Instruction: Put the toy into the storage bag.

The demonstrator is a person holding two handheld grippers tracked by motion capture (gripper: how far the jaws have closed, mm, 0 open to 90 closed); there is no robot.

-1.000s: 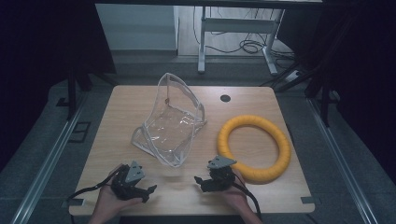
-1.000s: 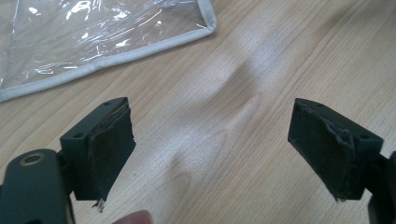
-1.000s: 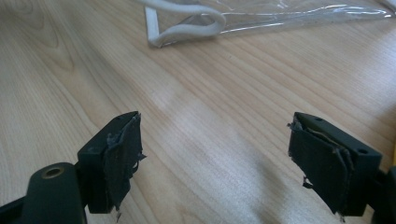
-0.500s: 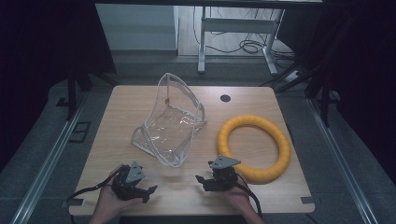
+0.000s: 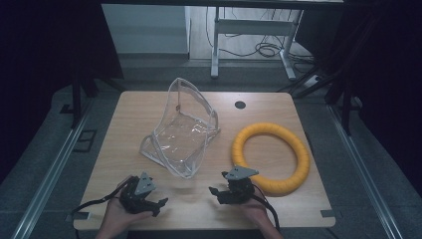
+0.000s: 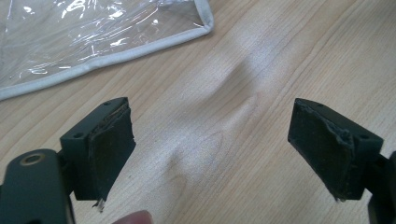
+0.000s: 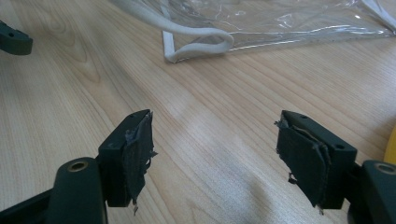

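Near the wooden table's (image 5: 149,109) front edge, the left gripper (image 5: 158,203) and right gripper (image 5: 215,191) rest spread and empty, apparently touching it, the clear white-trimmed plastic bag (image 5: 181,132) mid-table, the yellow foam ring (image 5: 271,157) right.

Clear bag (image 5: 181,132), yellow ring (image 5: 271,157), table (image 5: 124,124)

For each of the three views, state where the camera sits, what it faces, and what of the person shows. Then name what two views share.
High view: above the near edge, facing forward and down on the table; both hands, left gripper, right gripper.
Left gripper view: low on that gripper, facing the clear bag; a fingertip.
Right gripper view: low on that gripper, facing the bag.
Shared: the bag.
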